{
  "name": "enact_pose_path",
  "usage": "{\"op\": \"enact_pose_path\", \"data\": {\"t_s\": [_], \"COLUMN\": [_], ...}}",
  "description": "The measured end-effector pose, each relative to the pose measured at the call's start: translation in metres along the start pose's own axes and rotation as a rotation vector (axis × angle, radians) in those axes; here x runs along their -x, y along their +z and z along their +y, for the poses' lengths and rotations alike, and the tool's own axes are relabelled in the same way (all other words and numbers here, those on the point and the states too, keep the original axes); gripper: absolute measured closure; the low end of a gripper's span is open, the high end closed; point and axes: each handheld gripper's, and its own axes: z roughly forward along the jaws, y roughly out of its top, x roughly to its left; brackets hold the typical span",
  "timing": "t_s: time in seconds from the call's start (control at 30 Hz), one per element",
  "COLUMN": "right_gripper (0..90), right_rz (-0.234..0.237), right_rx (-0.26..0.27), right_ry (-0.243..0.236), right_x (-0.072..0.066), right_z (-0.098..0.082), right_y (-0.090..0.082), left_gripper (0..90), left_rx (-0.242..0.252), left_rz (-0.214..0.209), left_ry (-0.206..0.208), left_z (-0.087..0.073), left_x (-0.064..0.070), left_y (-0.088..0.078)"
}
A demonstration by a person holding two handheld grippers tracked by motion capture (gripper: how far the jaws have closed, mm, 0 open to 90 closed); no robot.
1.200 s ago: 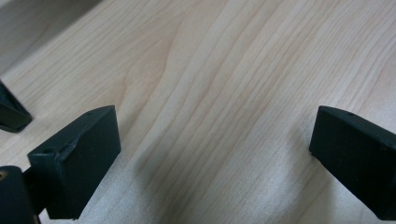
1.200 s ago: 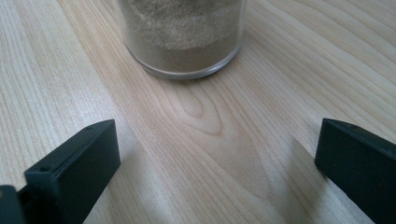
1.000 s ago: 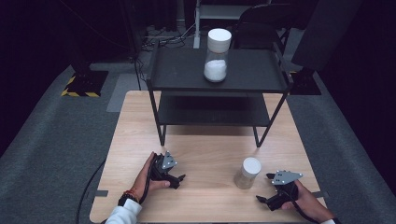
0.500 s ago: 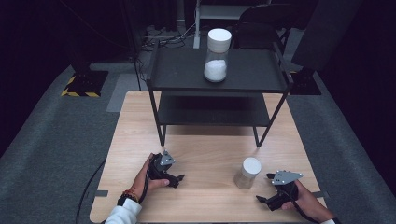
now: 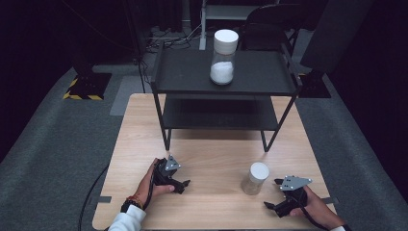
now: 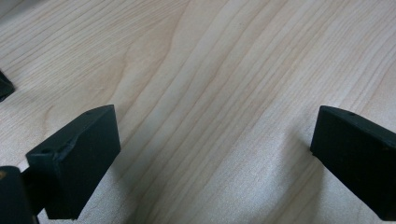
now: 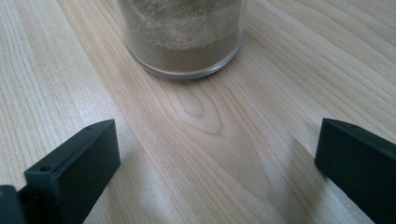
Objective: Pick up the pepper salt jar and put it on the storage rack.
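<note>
A small clear jar [image 5: 255, 178] with a white lid stands on the wooden table [image 5: 211, 154] at the front right. In the right gripper view it is a glass jar [image 7: 182, 37] of tan powder just ahead of my right gripper [image 7: 215, 158]. That right gripper [image 5: 272, 194] rests open on the table just right of the jar, nothing between its jaws. My left gripper [image 5: 184, 185] lies open at the front left; my left gripper [image 6: 210, 154] has bare wood between its jaws. A taller jar [image 5: 223, 57] of white powder with a white lid stands on the shelf top.
A black two-tier metal shelf [image 5: 183, 72] stands on the far half of the table, its legs [image 5: 166, 139] ending mid-table. Grey carpet [image 5: 57, 144] surrounds the table. A dark chair [image 5: 269, 24] and cables lie beyond.
</note>
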Motion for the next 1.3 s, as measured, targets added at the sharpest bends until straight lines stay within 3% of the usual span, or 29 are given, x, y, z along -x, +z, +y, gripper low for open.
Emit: {"op": "enact_pose_path", "data": {"t_s": [0.43,0.67,0.93,1.3], "right_gripper": [2.1,2.1,2.1,2.1], "right_rz": [0.005,-0.013,-0.031,0.014], "right_rx": [-0.006,0.085,0.145,0.224], "right_ry": [-0.005,0.025,0.019,0.033], "right_x": [0.000,-0.005,-0.011,-0.013], "right_z": [0.003,0.005,0.009,0.017], "right_y": [-0.003,-0.015,-0.018,-0.018], "left_gripper": [1.4,1.4,1.3,1.2], "left_rx": [0.000,0.000,0.000,0.000], "left_rz": [0.000,0.000,0.000,0.000], "left_ry": [-0.001,-0.001,-0.002,-0.001], "left_z": [0.000,0.000,0.000,0.000], "left_x": [0.000,0.000,0.000,0.000], "left_y": [0.000,0.000,0.000,0.000]}}
